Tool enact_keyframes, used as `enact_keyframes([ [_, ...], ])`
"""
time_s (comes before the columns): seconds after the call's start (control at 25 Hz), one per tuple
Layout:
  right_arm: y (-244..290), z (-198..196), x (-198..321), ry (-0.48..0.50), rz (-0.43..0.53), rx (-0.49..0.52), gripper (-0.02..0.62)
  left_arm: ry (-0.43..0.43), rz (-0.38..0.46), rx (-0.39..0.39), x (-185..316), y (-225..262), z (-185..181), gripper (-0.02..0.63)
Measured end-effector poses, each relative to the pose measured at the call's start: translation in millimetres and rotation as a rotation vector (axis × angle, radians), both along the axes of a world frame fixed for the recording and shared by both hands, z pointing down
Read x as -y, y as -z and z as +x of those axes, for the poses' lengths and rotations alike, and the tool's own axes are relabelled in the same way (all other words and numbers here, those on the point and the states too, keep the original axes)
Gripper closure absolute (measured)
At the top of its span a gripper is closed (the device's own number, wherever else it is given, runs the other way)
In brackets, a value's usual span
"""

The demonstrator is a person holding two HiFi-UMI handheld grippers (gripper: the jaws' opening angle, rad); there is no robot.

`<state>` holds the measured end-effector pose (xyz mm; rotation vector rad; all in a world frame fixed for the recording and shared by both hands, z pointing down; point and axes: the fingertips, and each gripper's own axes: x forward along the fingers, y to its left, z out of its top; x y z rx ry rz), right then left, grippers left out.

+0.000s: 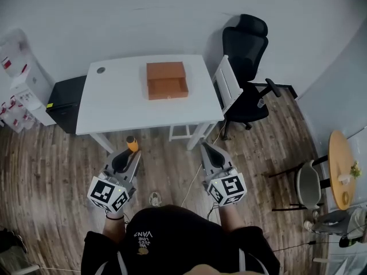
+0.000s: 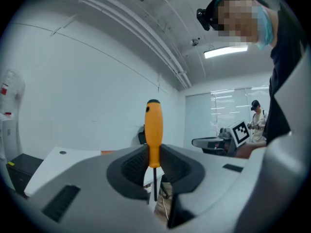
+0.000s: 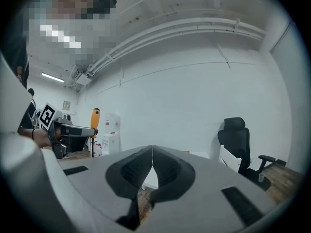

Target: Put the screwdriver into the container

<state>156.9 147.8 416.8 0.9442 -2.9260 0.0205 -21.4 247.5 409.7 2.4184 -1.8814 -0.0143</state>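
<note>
At 12 o'clock the container (image 1: 167,80) is sitting on the table (image 1: 114,105) while I'm holding the screwdriver (image 2: 153,130) upright in the left gripper (image 2: 154,165), pinching its probably light, rigid, slick handle low; right gripper (image 3: 152,161) is idling closed, empty.

White desk (image 1: 114,105), black chair (image 1: 245,42), wood floor (image 1: 51,171)

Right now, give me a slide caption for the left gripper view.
Left claw clamps an upright orange screwdriver by its handle, white table behind.
</note>
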Motion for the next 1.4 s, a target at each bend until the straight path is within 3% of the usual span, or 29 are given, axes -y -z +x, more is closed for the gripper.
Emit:
enact_keyframes([
  [0.64,-4.2,-56.8,42.0,-0.118,-0.005,-0.001,0.583,-0.098,-0.001,0.016,58.9,-4.7,-76.4,0.534],
  [1.0,-2.2,-60.7,60.6,-0.145,-0.003,-0.018,0.583,-0.128,-0.007,-0.004,82.1,-8.4,-78.5,0.534],
  [1.4,1.6,-84.6,111.6,-0.091,-0.007,-0.002,0.583,-0.095,-0.013,0.010,126.0,-5.9,-92.6,0.534],
])
